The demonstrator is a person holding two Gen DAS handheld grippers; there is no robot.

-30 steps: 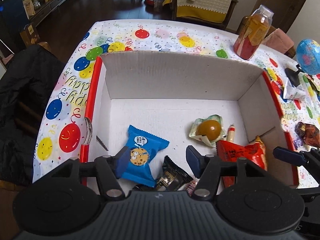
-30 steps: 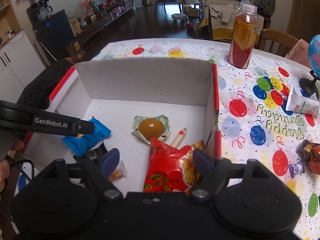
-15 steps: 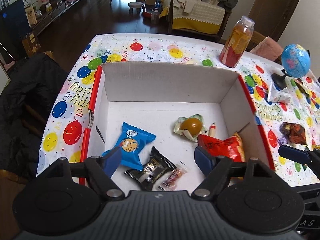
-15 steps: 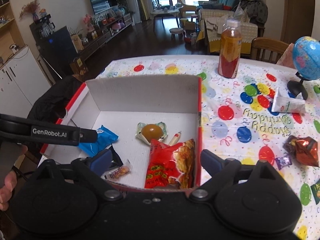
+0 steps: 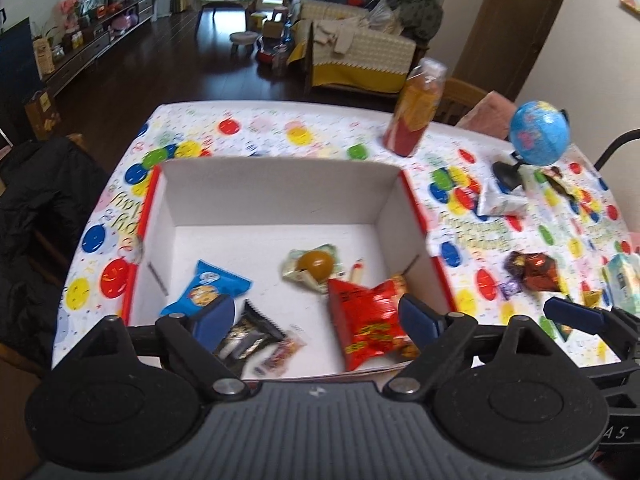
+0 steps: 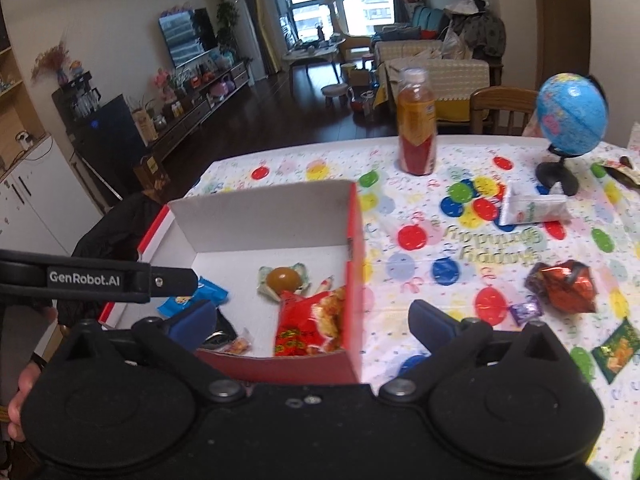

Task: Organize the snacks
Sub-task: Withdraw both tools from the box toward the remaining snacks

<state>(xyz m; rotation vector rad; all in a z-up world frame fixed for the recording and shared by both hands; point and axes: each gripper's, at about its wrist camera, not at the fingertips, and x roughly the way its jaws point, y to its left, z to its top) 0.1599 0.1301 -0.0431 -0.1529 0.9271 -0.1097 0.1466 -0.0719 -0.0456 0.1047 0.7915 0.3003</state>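
— What are your jaws doing?

— My left gripper (image 5: 316,316) has just been opening and stands released, with nothing pressed between its pads. My right gripper (image 6: 312,324) has also just been opening and gapes wide, gripping nothing.

— Where are the snacks?

— Most lie in the box (image 5: 280,196), below and ahead of my left jaws. The blue cookie pack (image 5: 206,292) lies just beyond my left finger (image 5: 212,316). The black pack (image 5: 246,338) and a small candy (image 5: 280,354) lie between my left gripper's two fingers, loose on the box floor. The red bag (image 5: 366,324) sits beside my other finger, against the box's right wall. Farther ahead is the egg pack (image 5: 314,266), with a small sausage stick (image 5: 356,272) touching it.

— And from your right gripper?

— The box's red corner (image 6: 354,272) stands between my right jaws, so the red bag is toward one finger and bare tablecloth (image 6: 400,280) toward the other. Out past that finger, on the cloth, lie a dark red foil pack (image 6: 564,286), a purple candy (image 6: 526,310) and a green pack (image 6: 616,350).

— Anything else ahead?

— A bottle (image 6: 416,128), a globe (image 6: 570,120) and a white pack (image 6: 532,208), well beyond the box.
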